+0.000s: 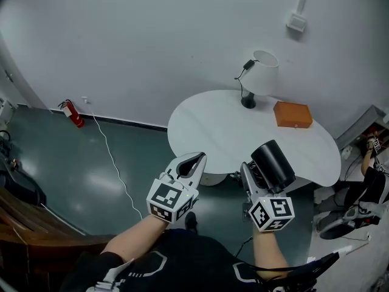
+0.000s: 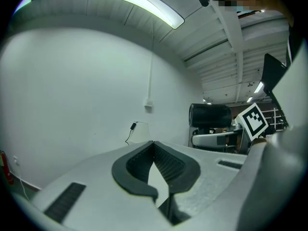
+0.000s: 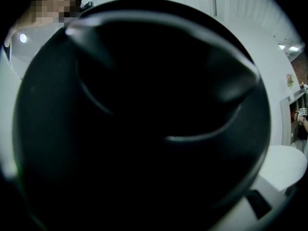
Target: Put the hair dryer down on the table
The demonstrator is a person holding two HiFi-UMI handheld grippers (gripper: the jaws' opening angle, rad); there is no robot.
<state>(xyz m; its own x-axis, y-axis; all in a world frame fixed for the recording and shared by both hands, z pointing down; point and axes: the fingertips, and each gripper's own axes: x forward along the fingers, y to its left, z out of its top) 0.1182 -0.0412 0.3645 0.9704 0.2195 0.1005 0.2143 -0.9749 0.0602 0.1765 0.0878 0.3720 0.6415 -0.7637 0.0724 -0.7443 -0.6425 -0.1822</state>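
A black hair dryer (image 1: 273, 165) is held in my right gripper (image 1: 258, 180), which is shut on it just above the near edge of the round white table (image 1: 225, 132). Its round barrel points up and away. In the right gripper view the hair dryer's (image 3: 144, 114) dark body fills nearly the whole picture and hides the jaws. My left gripper (image 1: 196, 160) hovers to the left of it, off the table's near edge, shut with nothing in it. The left gripper view shows its fingertips (image 2: 154, 144) meeting, with the hair dryer (image 2: 210, 114) to the right.
A white-shaded lamp (image 1: 261, 75) and an orange box (image 1: 293, 114) stand at the table's far side. A fire extinguisher (image 1: 73, 113) and a white cable (image 1: 112, 157) are on the green floor at left. Clutter lies at the right edge.
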